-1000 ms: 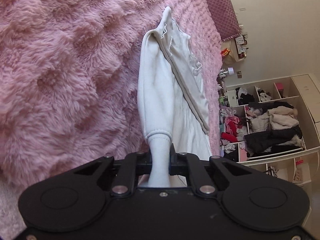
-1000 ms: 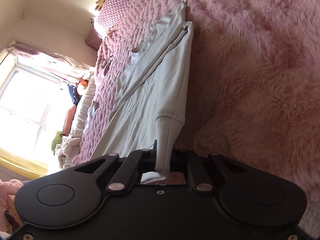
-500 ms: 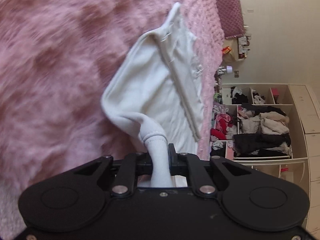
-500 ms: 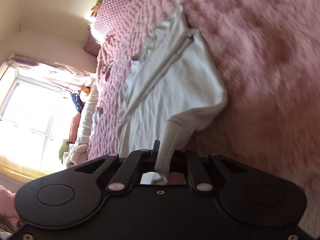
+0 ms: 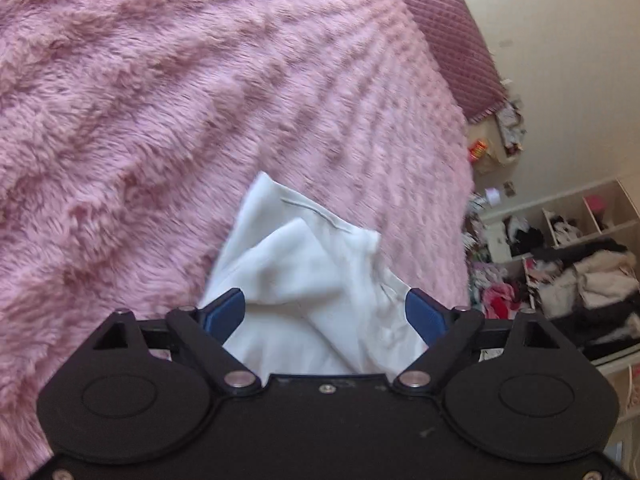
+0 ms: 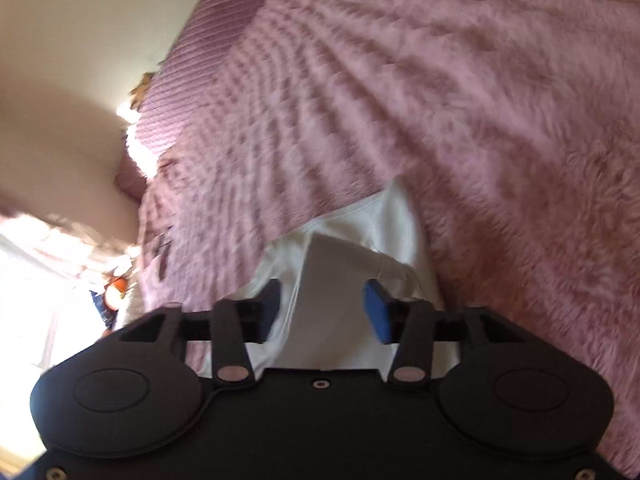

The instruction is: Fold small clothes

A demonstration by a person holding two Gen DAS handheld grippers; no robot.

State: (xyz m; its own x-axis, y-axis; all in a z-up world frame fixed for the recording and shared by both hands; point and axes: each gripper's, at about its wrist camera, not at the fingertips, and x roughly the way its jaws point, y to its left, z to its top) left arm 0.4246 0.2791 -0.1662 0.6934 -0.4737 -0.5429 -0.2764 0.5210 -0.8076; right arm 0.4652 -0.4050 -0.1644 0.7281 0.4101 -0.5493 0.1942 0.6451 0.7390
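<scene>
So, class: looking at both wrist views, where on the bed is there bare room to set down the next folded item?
The pink fluffy blanket lies bare left of and beyond the white garment, up to the quilted headboard cushion; the right view shows the same on its right side. It is crowded between both open grippers, left and right, and on the cluttered shelves.

The near part of the white cloth is hidden behind the black gripper body; the pink blanket looks blurry; the shelf clothes are too small to tell apart.
</scene>
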